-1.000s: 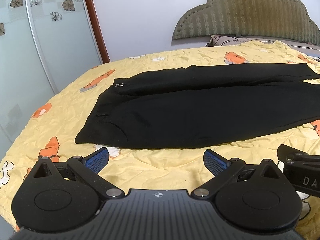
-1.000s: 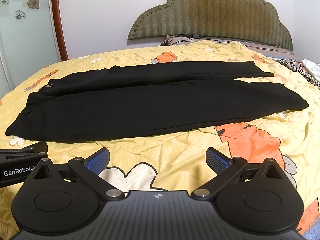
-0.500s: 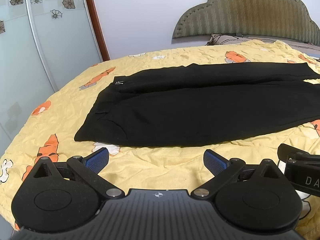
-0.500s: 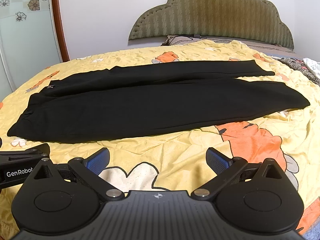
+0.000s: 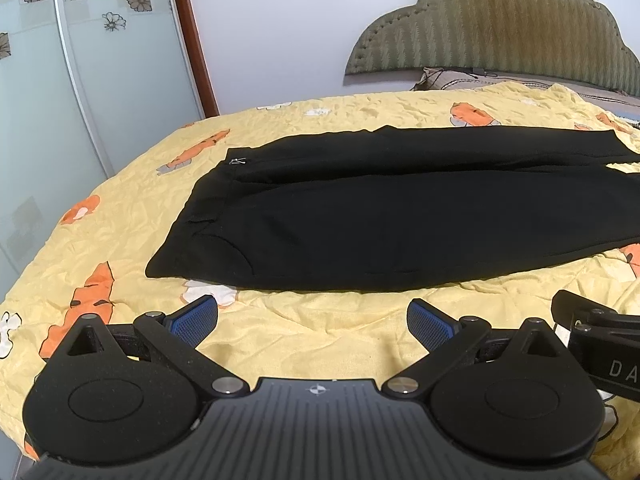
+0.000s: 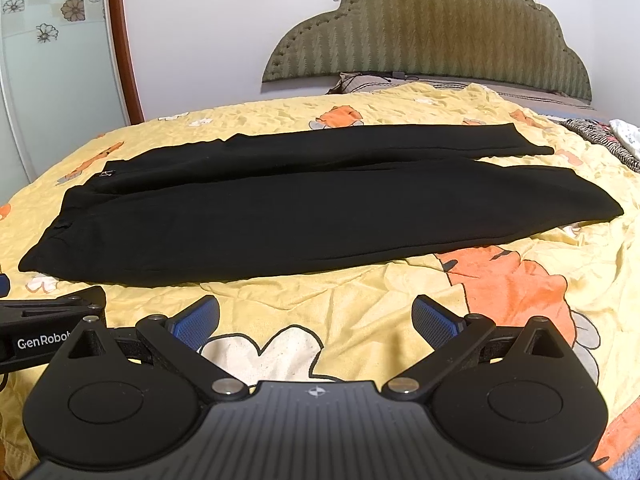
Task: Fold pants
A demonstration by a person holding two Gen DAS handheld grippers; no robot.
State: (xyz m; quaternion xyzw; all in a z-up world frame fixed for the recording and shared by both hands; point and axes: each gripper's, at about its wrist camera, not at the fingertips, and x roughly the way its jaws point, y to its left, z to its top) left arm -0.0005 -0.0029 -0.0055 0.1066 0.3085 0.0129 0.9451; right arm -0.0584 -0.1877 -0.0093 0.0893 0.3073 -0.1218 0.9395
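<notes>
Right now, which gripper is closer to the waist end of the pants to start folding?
Left, probably. The left gripper hangs, jaws open, just short of the waist end of the pants. The right gripper, also open, faces the middle of the legs on the bedspread, so it suits the leg ends.

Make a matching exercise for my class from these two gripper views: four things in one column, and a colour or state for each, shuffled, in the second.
Column A
1. black pants
2. bedsheet
3. headboard
4. left gripper

Column B
a. olive green, padded, against the wall
b. open, holding nothing
c. spread flat, legs side by side
d. yellow with orange cartoon prints

Pairs: 1-c, 2-d, 3-a, 4-b
</notes>
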